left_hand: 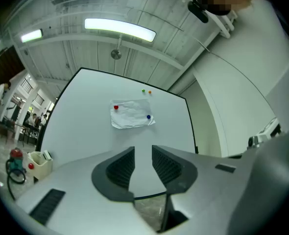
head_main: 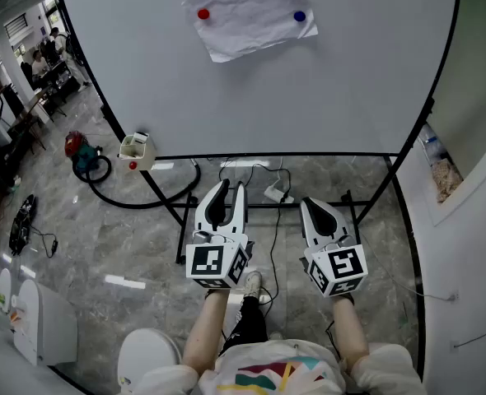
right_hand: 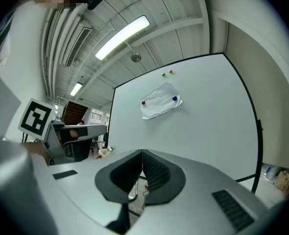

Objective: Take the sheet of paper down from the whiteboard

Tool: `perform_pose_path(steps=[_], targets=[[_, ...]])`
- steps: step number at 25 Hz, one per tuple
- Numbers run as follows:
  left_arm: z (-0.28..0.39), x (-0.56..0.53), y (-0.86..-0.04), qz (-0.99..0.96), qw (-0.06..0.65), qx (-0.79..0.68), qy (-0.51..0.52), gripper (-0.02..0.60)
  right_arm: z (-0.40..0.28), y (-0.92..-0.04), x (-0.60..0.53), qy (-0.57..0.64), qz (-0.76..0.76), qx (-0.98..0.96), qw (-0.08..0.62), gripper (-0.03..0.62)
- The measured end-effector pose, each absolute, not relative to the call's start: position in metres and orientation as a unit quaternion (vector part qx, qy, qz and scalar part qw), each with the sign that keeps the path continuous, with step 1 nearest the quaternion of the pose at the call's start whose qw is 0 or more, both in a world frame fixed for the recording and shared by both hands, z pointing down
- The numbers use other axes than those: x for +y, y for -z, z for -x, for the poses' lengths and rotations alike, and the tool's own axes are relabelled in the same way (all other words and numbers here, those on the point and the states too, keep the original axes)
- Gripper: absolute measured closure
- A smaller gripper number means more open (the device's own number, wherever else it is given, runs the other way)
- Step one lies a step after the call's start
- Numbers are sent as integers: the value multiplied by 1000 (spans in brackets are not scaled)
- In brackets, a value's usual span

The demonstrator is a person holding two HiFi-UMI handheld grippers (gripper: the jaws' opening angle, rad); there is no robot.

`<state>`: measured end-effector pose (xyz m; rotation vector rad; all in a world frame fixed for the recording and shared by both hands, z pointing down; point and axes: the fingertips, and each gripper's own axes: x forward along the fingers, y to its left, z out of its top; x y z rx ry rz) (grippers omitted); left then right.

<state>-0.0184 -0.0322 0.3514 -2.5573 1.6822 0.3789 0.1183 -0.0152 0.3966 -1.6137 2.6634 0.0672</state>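
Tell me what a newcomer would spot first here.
The big whiteboard fills the top of the head view. A crumpled sheet of paper is pinned on it by a red magnet at left and a blue magnet at right. Below, short of the board, the left gripper is open and empty, and the right gripper is shut.
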Motion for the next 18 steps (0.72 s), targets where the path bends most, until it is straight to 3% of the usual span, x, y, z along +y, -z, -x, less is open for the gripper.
perform_pose_path(steps=[2, 7, 13, 18], targets=[[27, -62, -345, 830, 17, 539, -143, 420, -115, -393, -37, -28, 515, 857, 16, 582], [52, -142, -318, 827, 40, 538, -159, 416, -102, -376, -103, -56, 516, 855, 16, 582], [71, -249, -268, 854, 35, 482, -194, 305, -67, -341, -203, -90, 520, 849, 25, 582], [76, -328, -232, 871, 2, 441, -219, 299, -41, -311, -268, -112, 525, 843, 40, 582]])
